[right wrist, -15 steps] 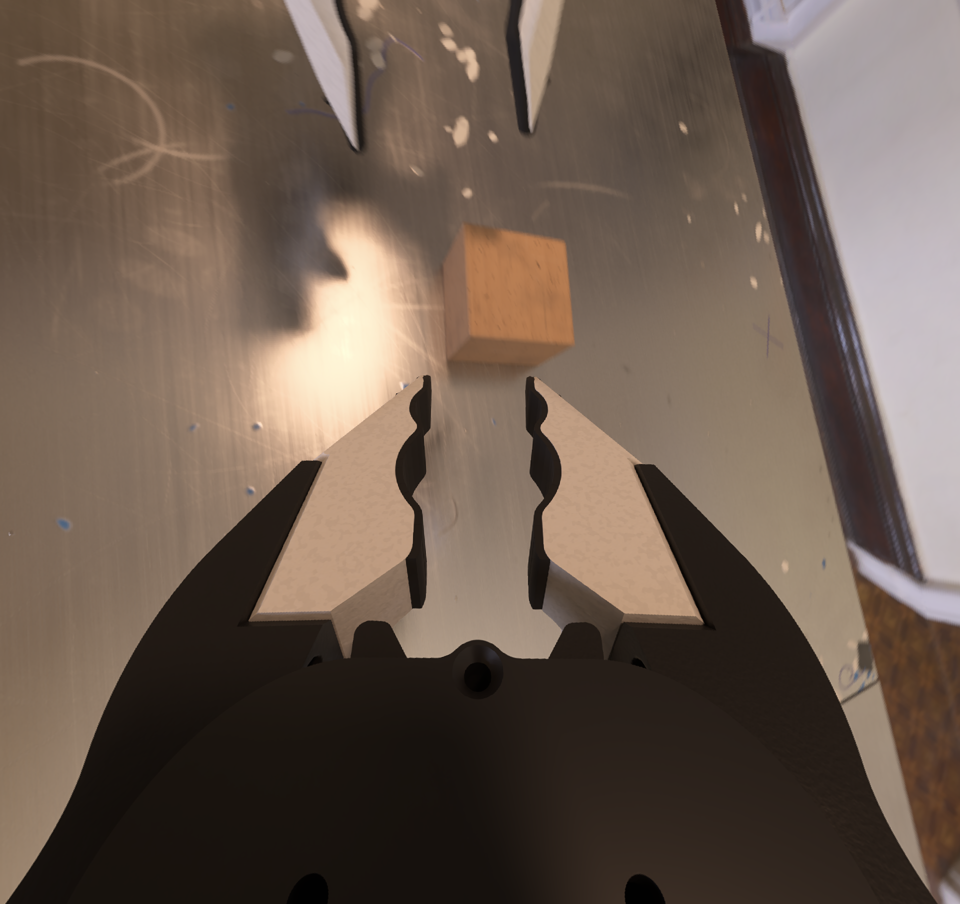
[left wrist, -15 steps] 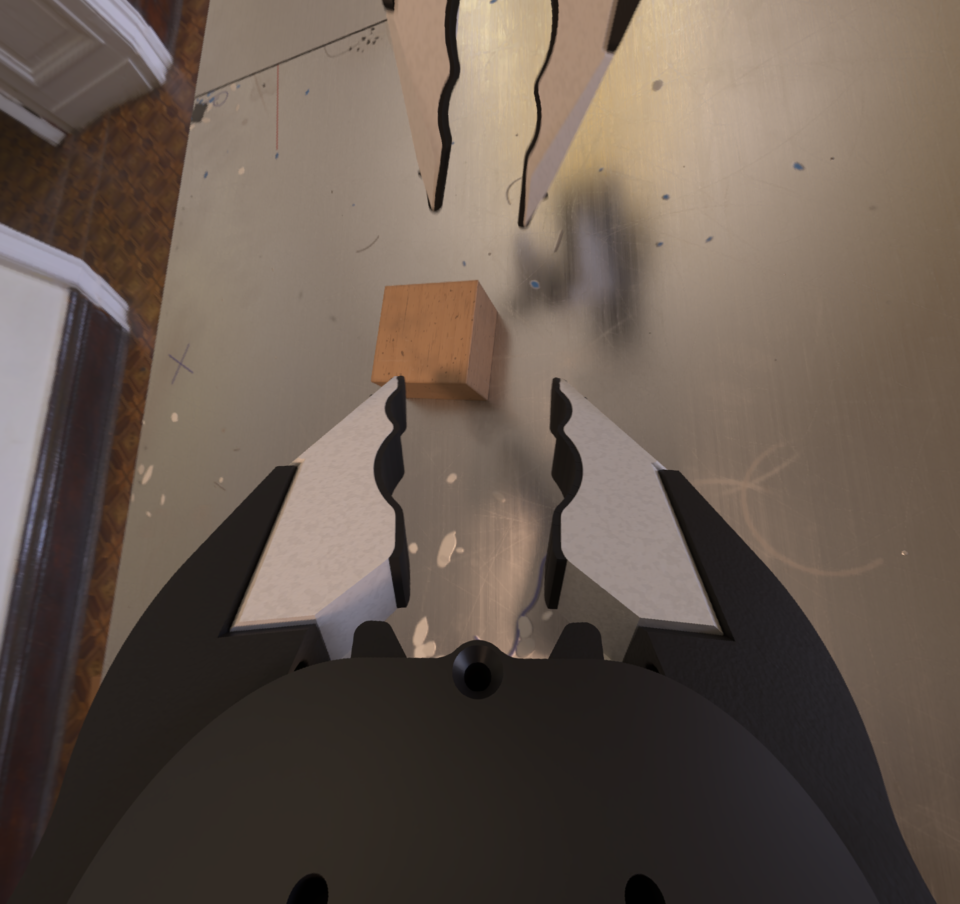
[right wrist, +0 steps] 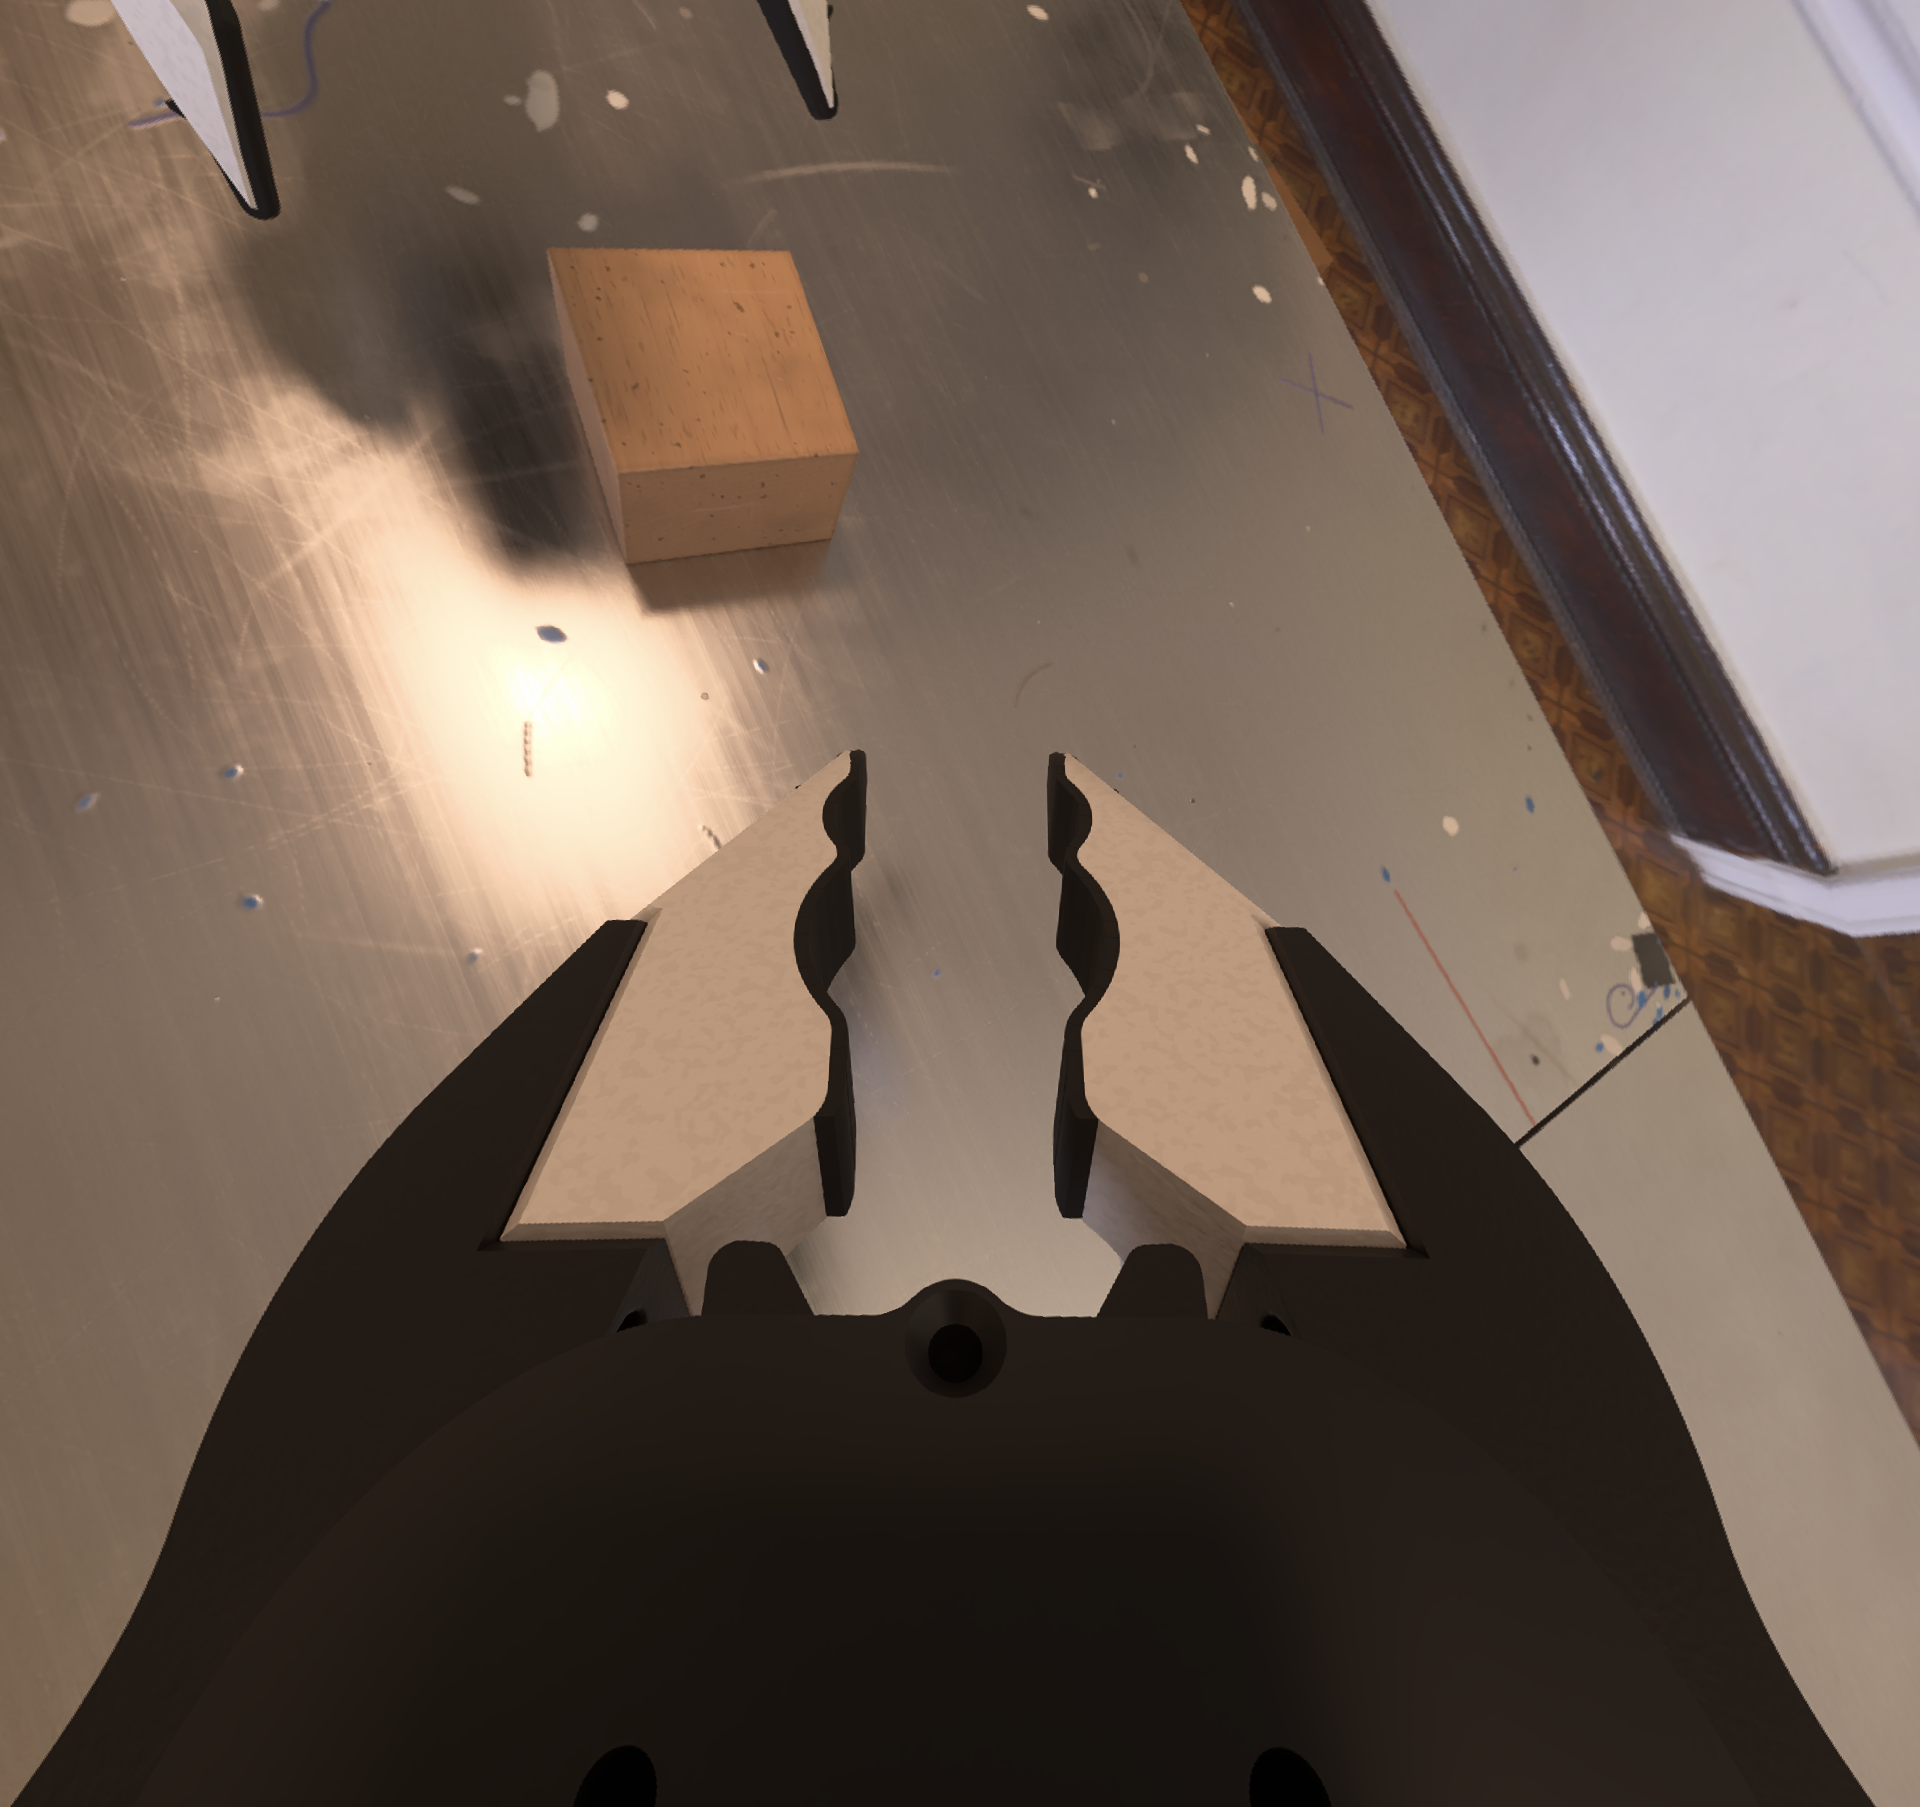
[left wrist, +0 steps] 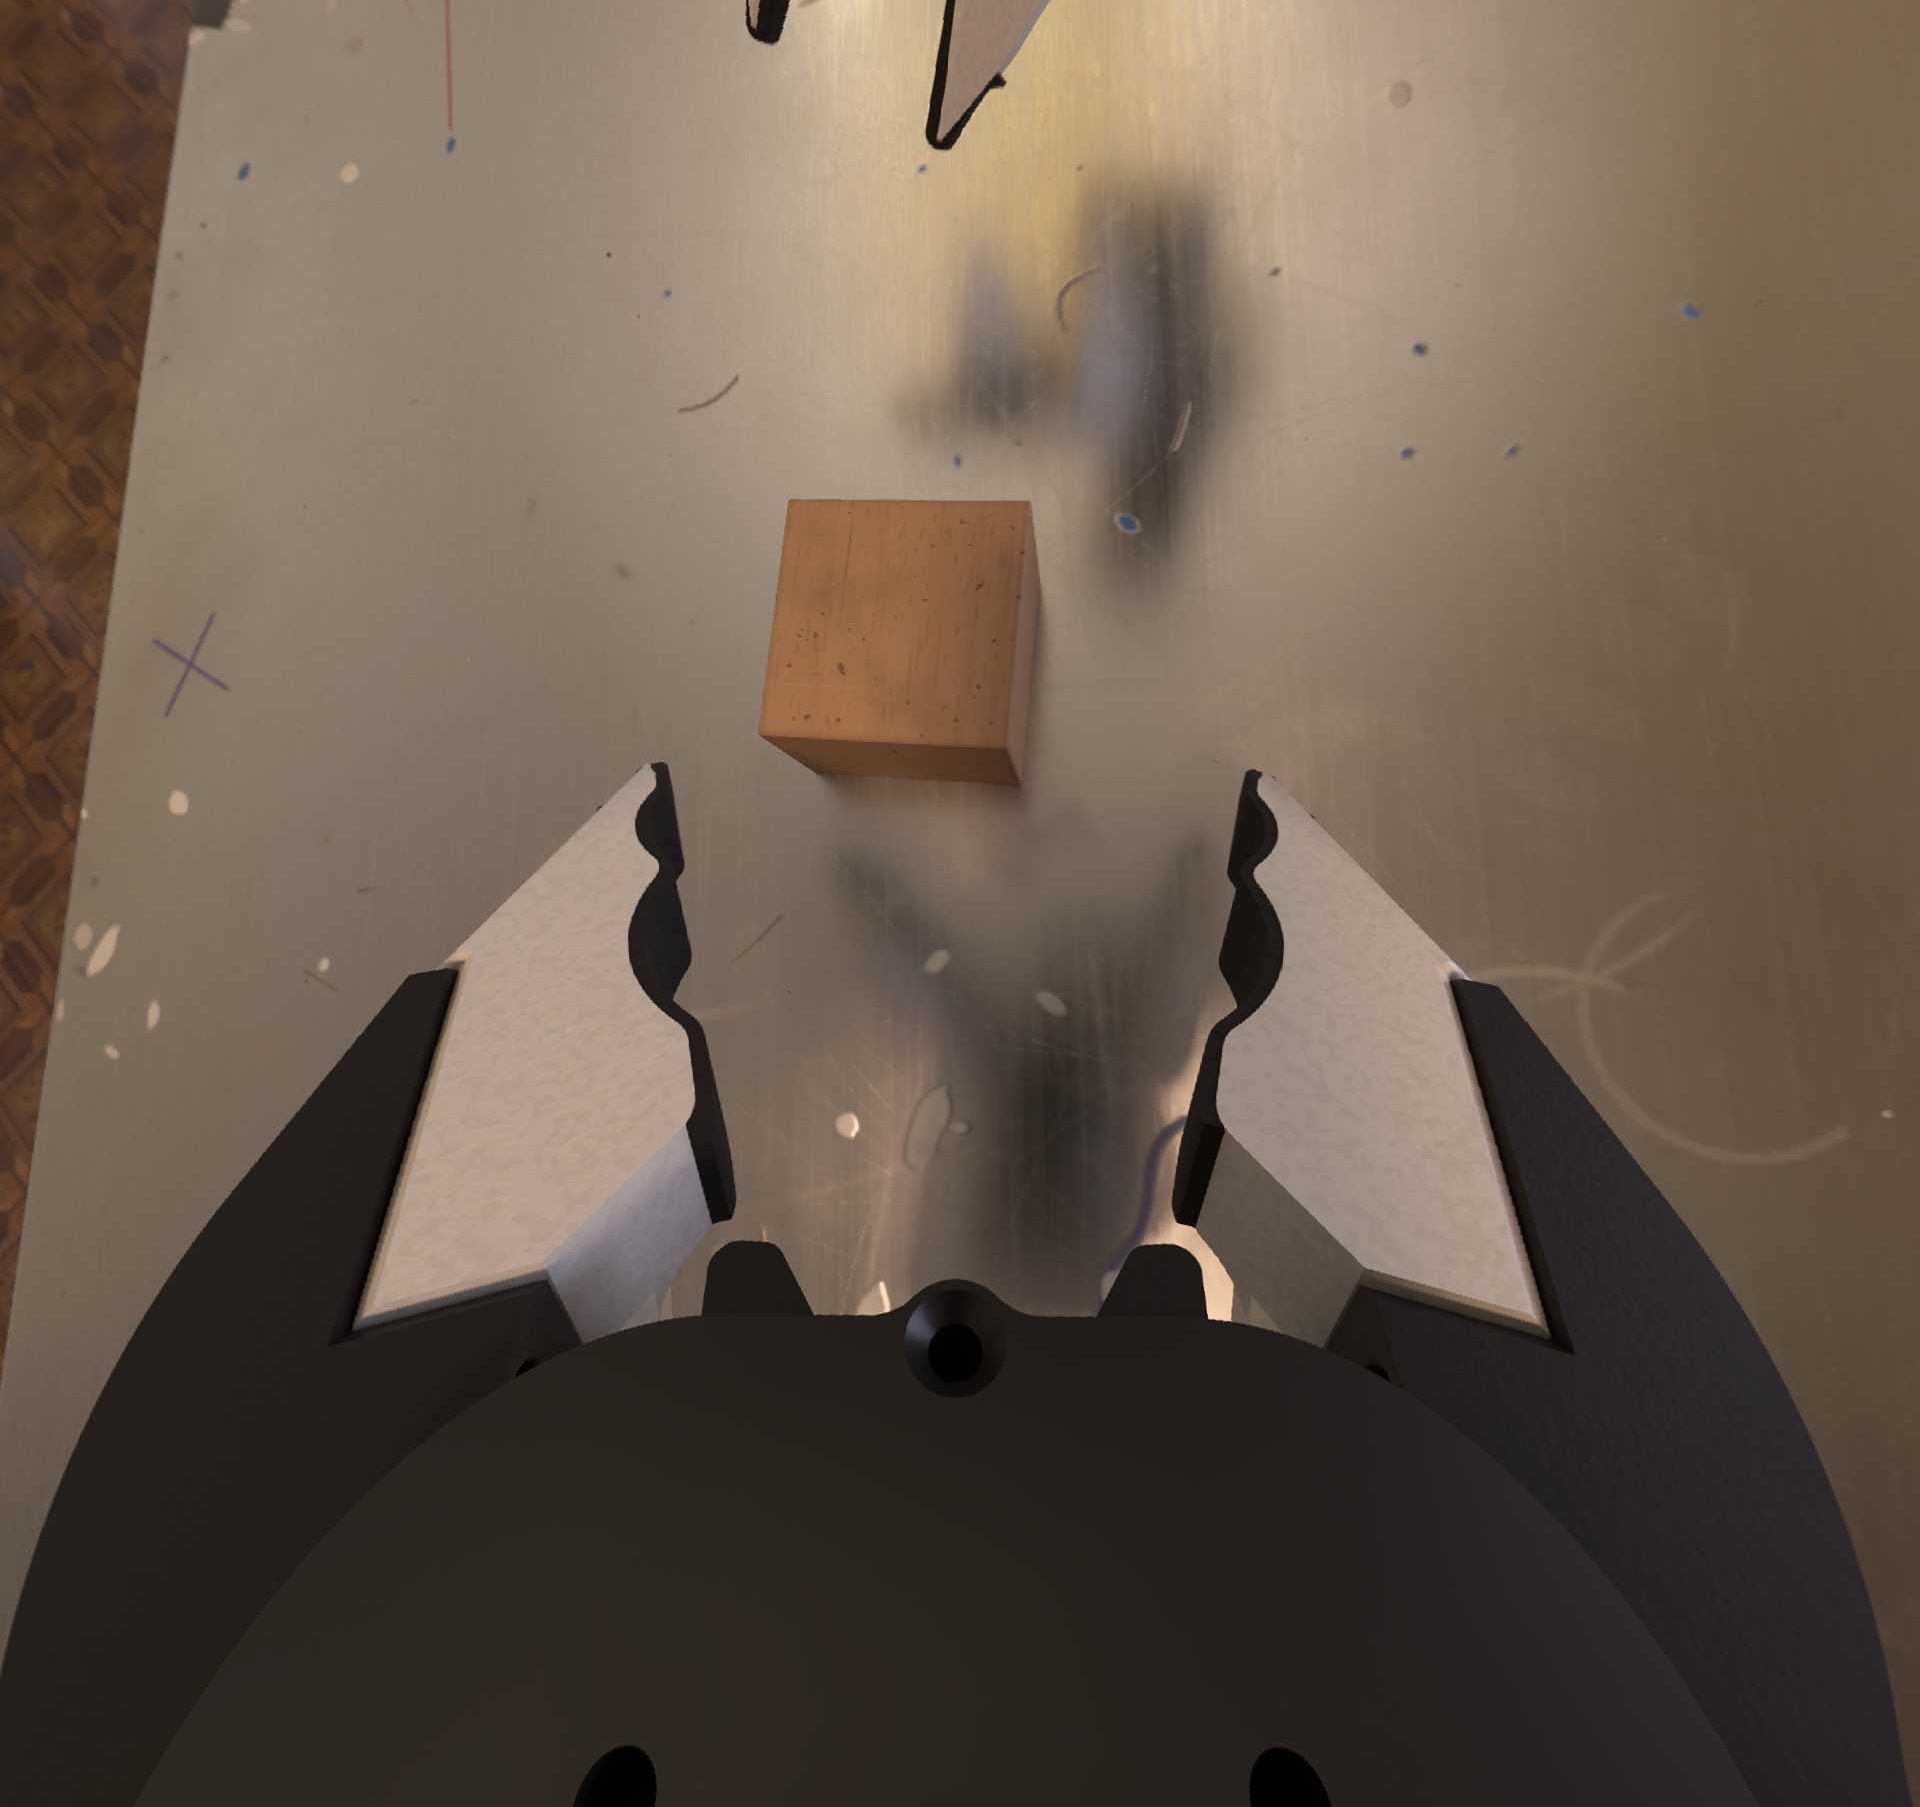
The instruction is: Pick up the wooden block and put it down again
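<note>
The wooden block (left wrist: 899,640) is a light brown cube that rests on the scratched metal table (left wrist: 416,407). My left gripper (left wrist: 954,772) is open wide and empty, with its fingertips just short of the block's near edge, and the block lies in line with the gap. My right gripper (right wrist: 954,756) is open with a narrower gap and empty. It hangs well back from the block (right wrist: 707,396), which lies ahead and to its left. Each gripper shows beyond the block in the other's view: the right gripper in the left wrist view (left wrist: 852,84), the left gripper in the right wrist view (right wrist: 538,157).
The table's long edge runs down the left of the left wrist view, with brown patterned floor (left wrist: 62,303) beyond it. In the right wrist view the same edge is on the right, by a dark skirting board (right wrist: 1558,469) and a white wall (right wrist: 1714,303). Paint specks and scratches mark the tabletop.
My left gripper's jaws have opened much wider and the block now sits centred ahead of them. My right gripper has drawn back and swung right, so the block is farther off and to its left.
</note>
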Controlling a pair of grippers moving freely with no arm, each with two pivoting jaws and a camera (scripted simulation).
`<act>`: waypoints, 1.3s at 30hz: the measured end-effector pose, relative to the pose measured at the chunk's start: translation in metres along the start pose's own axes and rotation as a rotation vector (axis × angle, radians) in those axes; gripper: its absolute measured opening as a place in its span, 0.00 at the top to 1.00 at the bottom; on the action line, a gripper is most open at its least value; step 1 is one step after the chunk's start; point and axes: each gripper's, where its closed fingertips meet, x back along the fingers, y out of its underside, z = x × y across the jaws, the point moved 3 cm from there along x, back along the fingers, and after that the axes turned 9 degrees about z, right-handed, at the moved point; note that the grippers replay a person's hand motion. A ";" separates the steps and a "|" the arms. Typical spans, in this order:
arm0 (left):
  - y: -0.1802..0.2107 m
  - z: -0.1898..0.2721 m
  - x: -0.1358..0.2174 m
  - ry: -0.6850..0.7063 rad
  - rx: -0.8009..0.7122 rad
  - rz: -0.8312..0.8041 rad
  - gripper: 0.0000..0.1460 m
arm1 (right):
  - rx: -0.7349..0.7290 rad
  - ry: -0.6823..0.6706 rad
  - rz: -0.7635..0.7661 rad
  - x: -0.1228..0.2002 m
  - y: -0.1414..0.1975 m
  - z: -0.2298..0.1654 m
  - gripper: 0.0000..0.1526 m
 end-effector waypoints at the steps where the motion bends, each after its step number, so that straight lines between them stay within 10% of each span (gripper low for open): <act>1: 0.001 -0.002 -0.003 0.005 -0.003 -0.012 0.26 | -0.008 -0.001 -0.002 0.000 0.002 0.001 0.77; 20: 0.009 -0.012 -0.041 0.033 0.111 -0.046 0.05 | -0.036 -0.015 -0.036 -0.004 0.013 0.002 0.77; 39: 0.015 -0.009 -0.047 0.071 0.150 -0.011 0.20 | -0.071 -0.126 -0.064 -0.002 0.019 -0.009 0.77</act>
